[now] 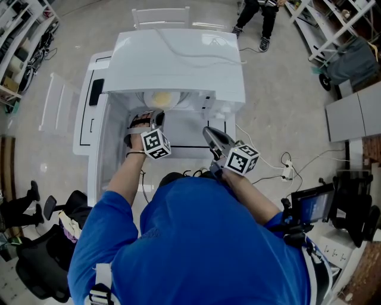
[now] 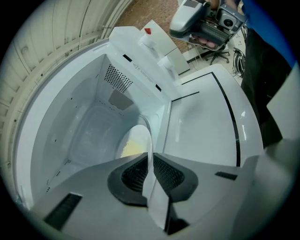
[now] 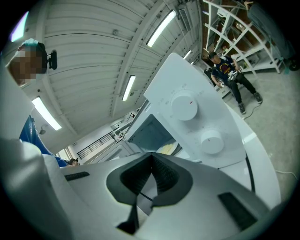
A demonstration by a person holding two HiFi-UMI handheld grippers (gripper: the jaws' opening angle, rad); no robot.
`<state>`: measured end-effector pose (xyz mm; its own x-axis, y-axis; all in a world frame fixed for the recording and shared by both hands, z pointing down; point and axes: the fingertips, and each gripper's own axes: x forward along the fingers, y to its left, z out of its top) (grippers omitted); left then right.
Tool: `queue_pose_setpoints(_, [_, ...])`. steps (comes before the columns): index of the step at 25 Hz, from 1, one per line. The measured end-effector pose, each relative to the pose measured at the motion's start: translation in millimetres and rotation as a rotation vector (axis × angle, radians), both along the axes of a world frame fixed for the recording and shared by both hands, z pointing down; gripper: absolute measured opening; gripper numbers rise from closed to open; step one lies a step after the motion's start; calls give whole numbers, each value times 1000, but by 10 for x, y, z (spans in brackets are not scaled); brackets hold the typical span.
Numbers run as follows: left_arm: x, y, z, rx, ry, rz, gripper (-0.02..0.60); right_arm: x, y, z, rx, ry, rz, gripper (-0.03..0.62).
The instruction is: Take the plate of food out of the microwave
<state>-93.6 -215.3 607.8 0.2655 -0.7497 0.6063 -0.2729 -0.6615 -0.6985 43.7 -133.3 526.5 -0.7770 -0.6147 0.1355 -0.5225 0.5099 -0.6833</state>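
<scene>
A white microwave [image 1: 178,65] stands on a white table [image 1: 190,134], its door [image 1: 98,128] swung open to the left. Inside lies a white plate [image 1: 159,99] with yellow food. My left gripper [image 1: 156,114] reaches into the cavity's mouth. In the left gripper view its pads [image 2: 136,173] are shut on the near rim of the plate [image 2: 140,140], which shows edge-on with the food [image 2: 131,149] beyond. My right gripper [image 1: 209,134] hovers in front of the microwave's control panel [image 3: 197,122], jaws closed with nothing between them. From there a sliver of the plate [image 3: 168,148] shows.
The cavity walls [image 2: 84,122] close in on the plate. Two knobs [image 3: 185,105] sit on the panel. A cable and power strip [image 1: 287,171] lie on the floor at the right, near a tablet stand [image 1: 312,205]. A person [image 1: 257,15] sits behind the microwave; shelves line both sides.
</scene>
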Motion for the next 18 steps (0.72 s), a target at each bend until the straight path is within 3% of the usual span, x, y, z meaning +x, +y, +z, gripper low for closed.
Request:
queue_pose_setpoints(3, [-21,18,11,9,-5,4,33,-7,2,2,0,2,2,-8])
queue_pose_setpoints(5, [-44,19,17,15,-3,-3,76,-10,5,8,-1,1,2,-8])
queue_pose_setpoints(9, [-144,-6,11,10,56,-64,111,-18,4,23,-2,-4,3,-8])
queue_pose_setpoints(12, [-244,-28,-23,-3,144,-134,120,-37,13,32,-9,4,-3,-8])
queue_pose_setpoints(18, [-401,-46,-107,-62,404,-300,121,-97,8,81,-25,-12,-14,-8])
